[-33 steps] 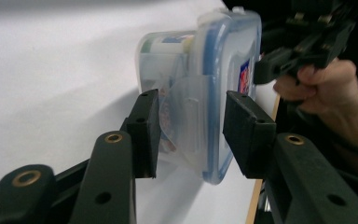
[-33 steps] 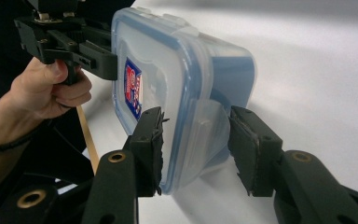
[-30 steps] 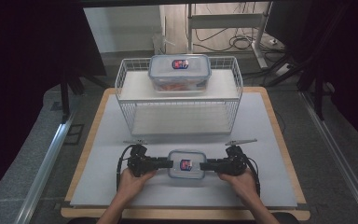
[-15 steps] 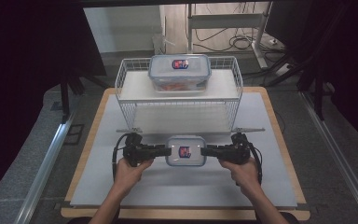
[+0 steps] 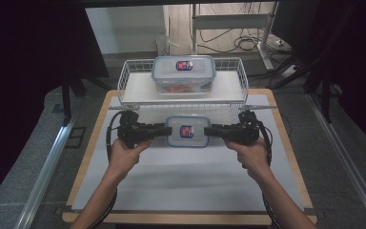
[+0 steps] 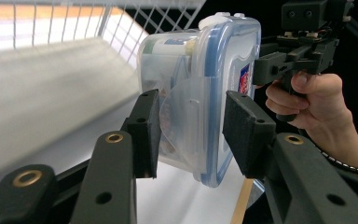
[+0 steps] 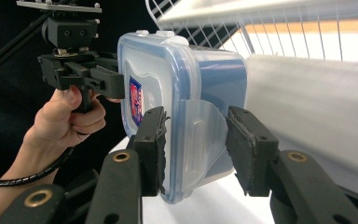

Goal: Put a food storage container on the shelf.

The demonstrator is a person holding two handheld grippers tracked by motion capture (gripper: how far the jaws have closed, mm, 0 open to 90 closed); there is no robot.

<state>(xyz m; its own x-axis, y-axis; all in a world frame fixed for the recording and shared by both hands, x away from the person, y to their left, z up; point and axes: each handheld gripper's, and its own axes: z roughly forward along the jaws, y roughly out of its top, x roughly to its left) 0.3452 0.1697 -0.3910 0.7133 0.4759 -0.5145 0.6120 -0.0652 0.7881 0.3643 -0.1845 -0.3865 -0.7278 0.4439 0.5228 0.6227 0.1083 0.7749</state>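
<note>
box point(image 5: 187, 131): clear glossy plastic, blue-rimmed lid
rack point(image 5: 134, 71): white-coated wire
jaw pads point(image 6: 244, 128): matt black, rough
table edge point(image 5: 95, 121): pale wood

No wording can be read anywhere. The held container point(image 5: 187, 131) carries a small red-and-blue sticker point(image 5: 187, 130) on the middle of its lid, its print too small to make out. A like sticker point(image 5: 184, 65) sits on the lid of the second container point(image 5: 184, 74), which stands behind the held container, and it is just as illegible.
</note>
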